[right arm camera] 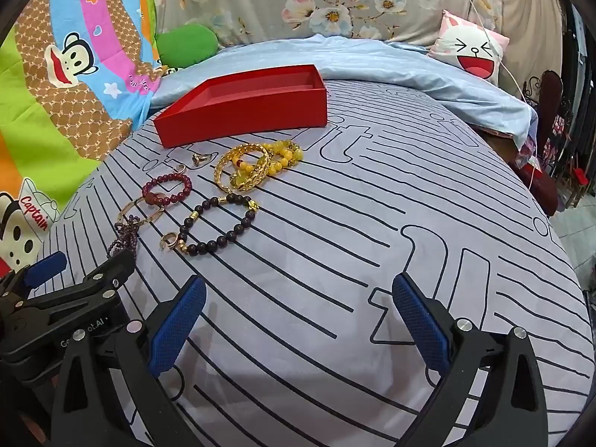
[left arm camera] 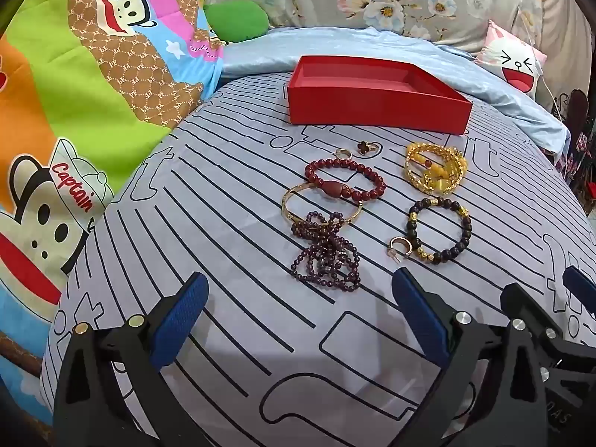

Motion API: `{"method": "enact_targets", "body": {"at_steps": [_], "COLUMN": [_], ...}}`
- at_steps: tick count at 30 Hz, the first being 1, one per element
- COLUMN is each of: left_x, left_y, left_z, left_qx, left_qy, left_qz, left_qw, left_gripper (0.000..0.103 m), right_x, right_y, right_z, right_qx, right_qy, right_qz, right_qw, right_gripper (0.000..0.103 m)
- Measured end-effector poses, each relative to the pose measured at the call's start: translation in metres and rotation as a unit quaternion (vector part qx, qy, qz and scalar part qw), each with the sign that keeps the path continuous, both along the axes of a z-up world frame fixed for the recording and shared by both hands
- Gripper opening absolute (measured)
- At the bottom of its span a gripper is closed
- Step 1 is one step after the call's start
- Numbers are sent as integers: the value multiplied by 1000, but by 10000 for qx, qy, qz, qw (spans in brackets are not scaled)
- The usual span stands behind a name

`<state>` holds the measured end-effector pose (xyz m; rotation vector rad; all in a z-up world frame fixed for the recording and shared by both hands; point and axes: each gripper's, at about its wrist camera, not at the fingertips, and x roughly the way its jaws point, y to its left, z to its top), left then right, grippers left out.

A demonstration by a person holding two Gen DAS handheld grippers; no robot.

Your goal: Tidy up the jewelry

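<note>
Left wrist view: left gripper (left arm camera: 298, 309) hovers low over the striped bedsheet (left arm camera: 208, 201), blue pads wide apart, nothing between them. Right gripper (left arm camera: 581, 290) shows at the right edge, only partly in frame; can't tell its state here. Jewelry lies loose on the sheet just ahead of the left gripper, 8 pcs counted: 1 red bead bracelet (left arm camera: 346, 180), 1 gold bangle (left arm camera: 322, 205) partly under it, 1 purple bead strand (left arm camera: 327, 251) bunched up w/ long axis running toward the camera, 1 dark bead bracelet (left arm camera: 439, 229), 1 gold hoop earring (left arm camera: 400, 247) touching the dark bracelet, 1 yellow-gold bracelet pile (left arm camera: 434, 169), 2 small rings (left arm camera: 367, 148). 1 red box (left arm camera: 372, 106), open top, sits beyond the jewelry, long axis left-right, near the blue quilt (left arm camera: 372, 43).

Right wrist view: right gripper (right arm camera: 298, 311) w/ pads wide apart over bare sheet, holding nothing. Left gripper (right arm camera: 48, 264) at lower left, partly cut off. Jewelry sits to the front-left, near the left gripper, well apart from the right one. Box seen at an angle, long axis running from near-left to far-right. 1 cartoon pillow (right arm camera: 471, 46) at the back right.
</note>
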<state>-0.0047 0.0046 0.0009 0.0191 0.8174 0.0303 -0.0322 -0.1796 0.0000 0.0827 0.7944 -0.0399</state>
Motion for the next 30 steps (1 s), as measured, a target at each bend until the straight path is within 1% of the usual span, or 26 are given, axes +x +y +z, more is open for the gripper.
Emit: {"method": "enact_targets", "body": {"at_steps": [30], "left_x": [0], "left_y": [-3], "left_z": [-4], "left_qx": [1], "left_qy": [18], "left_qz": [-6], "left_qw": [10000], "left_gripper": [94], "right_x": [1], "right_y": [-1], "right_z": [-1], "right_qx": [-25], "right_qy": [12], "right_qz": [0], "right_qw": [10000], "right_gripper": [97]}}
